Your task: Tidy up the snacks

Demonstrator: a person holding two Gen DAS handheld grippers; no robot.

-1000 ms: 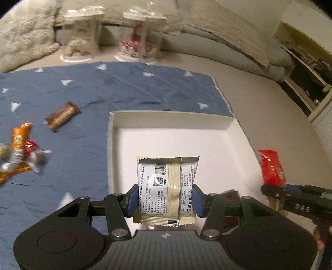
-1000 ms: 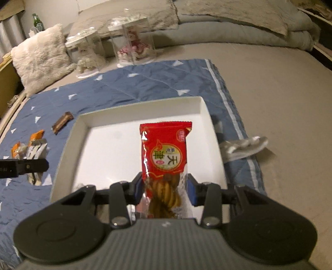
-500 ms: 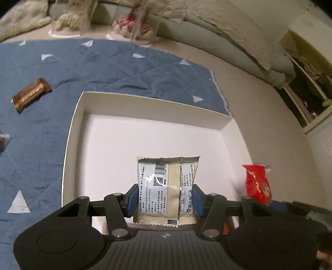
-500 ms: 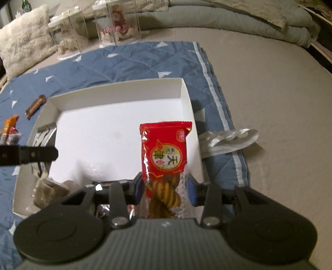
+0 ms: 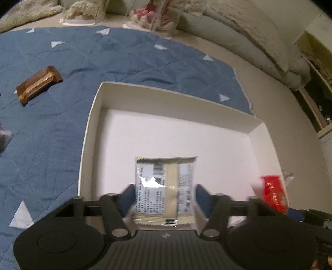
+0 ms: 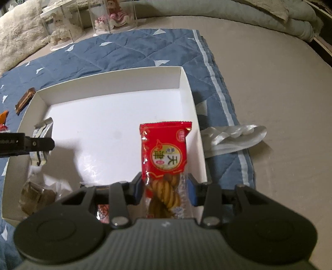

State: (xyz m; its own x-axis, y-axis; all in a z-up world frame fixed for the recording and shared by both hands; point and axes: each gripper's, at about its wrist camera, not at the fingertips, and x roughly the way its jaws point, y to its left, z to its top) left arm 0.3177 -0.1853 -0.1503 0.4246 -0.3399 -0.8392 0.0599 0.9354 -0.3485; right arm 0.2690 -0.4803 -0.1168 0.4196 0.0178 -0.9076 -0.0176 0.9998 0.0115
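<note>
A white shallow box [image 5: 172, 91] [image 6: 112, 80] lies on a blue quilt. My left gripper [image 5: 164, 192] is over the box's near left part, and its fingers now stand slightly apart from a silver-white barcoded snack pack [image 5: 165, 187] between them. My right gripper [image 6: 165, 190] is shut on a red twisted-cookie pack [image 6: 164, 153] over the box's near right side. The red pack also shows in the left wrist view [image 5: 272, 193]. The left gripper's finger [image 6: 27, 143] and silver pack [image 6: 42, 133] show in the right wrist view.
A brown chocolate bar [image 5: 38, 84] [image 6: 25, 100] lies on the quilt [image 5: 124, 56] left of the box. A brown snack [image 6: 36, 196] sits in the box's near left corner. A crumpled clear wrapper [image 6: 232, 137] lies right of the box. Two clear display cases [image 6: 113, 15] stand at the back.
Both grippers moved forward over the box. The left gripper's fingers have spread slightly away from the silver pack. The right gripper still holds the red pack.
</note>
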